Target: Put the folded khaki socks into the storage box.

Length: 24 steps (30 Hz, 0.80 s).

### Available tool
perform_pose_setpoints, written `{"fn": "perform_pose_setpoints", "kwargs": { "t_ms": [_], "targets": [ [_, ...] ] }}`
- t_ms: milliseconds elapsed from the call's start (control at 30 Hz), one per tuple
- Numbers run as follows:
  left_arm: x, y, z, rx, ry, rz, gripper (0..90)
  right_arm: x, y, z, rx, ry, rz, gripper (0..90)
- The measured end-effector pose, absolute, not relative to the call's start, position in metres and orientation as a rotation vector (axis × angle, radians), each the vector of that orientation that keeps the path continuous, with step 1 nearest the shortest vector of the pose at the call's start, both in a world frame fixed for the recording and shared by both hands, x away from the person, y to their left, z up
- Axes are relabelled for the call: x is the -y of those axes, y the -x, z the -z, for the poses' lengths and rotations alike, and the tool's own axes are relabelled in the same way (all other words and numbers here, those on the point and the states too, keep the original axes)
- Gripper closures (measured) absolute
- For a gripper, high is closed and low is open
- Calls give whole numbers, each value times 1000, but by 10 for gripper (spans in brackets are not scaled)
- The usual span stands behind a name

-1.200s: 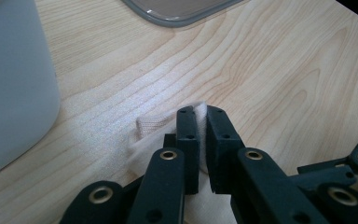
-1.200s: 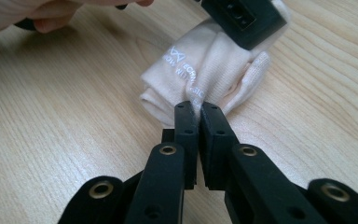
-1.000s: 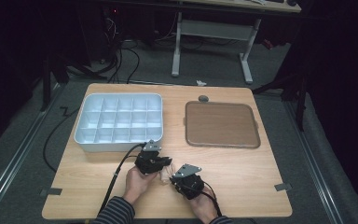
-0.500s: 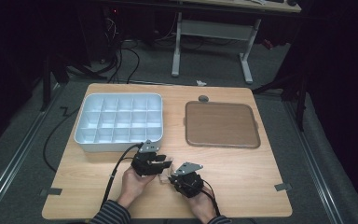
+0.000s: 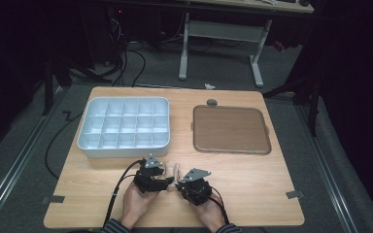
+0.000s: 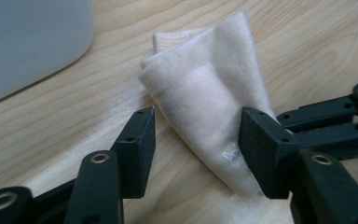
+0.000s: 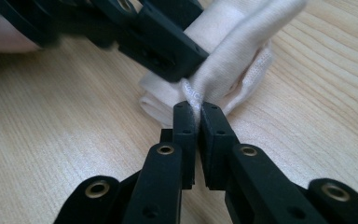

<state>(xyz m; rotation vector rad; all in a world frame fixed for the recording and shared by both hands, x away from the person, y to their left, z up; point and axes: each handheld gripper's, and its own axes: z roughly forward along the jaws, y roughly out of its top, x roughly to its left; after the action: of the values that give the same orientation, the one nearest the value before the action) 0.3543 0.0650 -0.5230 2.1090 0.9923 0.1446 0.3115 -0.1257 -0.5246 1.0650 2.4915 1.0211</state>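
Note:
A folded cream cloth (image 5: pixel 174 170) lies on the wooden table between the two grippers, near the front edge. In the left gripper view the cloth (image 6: pixel 209 98) sits between the jaws of my left gripper (image 6: pixel 196 140), which have just been opening and stand apart around it. One jaw brushes its side. My right gripper (image 7: pixel 197 112) is shut on a corner of the cloth (image 7: pixel 233 60), pinching the fabric. The left gripper (image 5: pixel 164 183) and right gripper (image 5: pixel 178 185) face each other closely, each in a hand.
A white compartment tray (image 5: pixel 121 151) stands at the back left, just beyond the left gripper. A brown flat mat (image 5: pixel 230 129) lies at the back right, with a small grey disc (image 5: pixel 211 102) behind it. Cables trail off the front edge.
My left gripper's jaws have opened from shut and the hand has shifted slightly toward the near edge. The right gripper has stayed in place, still pinching the cloth.

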Motion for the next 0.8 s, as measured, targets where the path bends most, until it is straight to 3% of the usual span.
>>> {"fn": "perform_pose_setpoints", "kwargs": {
  "t_ms": [167,433,800],
  "targets": [
    [-62,-358,519,-1000,-2144,-166,459,125,-313,524,-2485,-1065,-1015,845],
    [-70,-364,510,-1012,-2015,-110,330,131,-306,515,-2410,-1084,-1082,639],
    [-58,-376,517,-1066,-2035,-71,297,166,-301,502,-2286,-1136,-1092,596]
  ]
}}
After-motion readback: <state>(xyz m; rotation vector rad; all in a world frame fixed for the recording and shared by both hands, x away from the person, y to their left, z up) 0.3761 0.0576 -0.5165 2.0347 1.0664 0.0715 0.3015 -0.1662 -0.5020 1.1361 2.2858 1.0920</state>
